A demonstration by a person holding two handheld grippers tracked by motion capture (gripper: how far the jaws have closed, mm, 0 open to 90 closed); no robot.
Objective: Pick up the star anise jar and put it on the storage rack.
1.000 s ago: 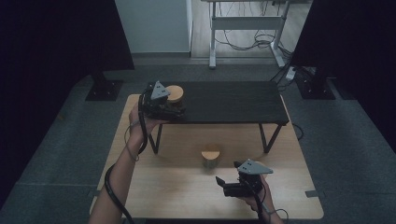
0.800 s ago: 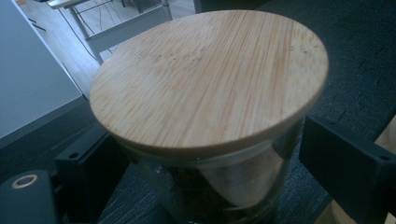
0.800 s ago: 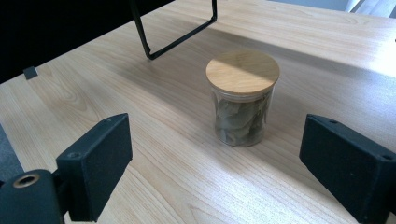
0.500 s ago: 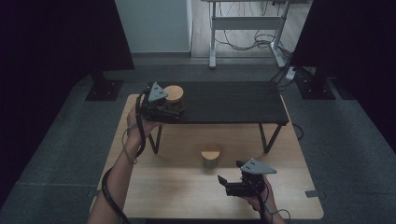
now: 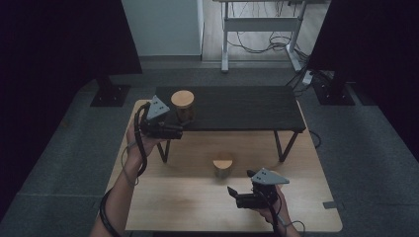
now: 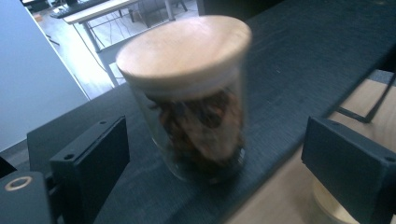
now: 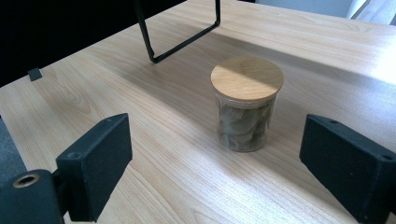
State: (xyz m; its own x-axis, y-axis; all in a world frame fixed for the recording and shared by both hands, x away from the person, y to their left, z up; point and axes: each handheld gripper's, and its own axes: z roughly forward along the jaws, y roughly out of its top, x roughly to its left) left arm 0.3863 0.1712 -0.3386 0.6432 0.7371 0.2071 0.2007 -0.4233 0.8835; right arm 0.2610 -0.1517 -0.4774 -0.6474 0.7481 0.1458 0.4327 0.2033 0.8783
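Note:
A glass jar of dark pieces with a wooden lid stands at the left end of a low black table. My left gripper is just in front of that jar. Its jaws have just been opening and now stand wide, and the jar is ahead of the tips, touching neither. A second jar, filled with pale green leaves under a wooden lid, stands on the wooden table. My right gripper points at it from the near right, open and a short way off.
The black table's thin metal legs stand on the wooden table, close behind the leaf jar. A white desk frame with cables is at the back. Black stand feet rest on the grey carpet.
My left gripper has opened and drawn back from the dark-filled jar, which stays on the black table. The right gripper and the leaf jar have not moved.

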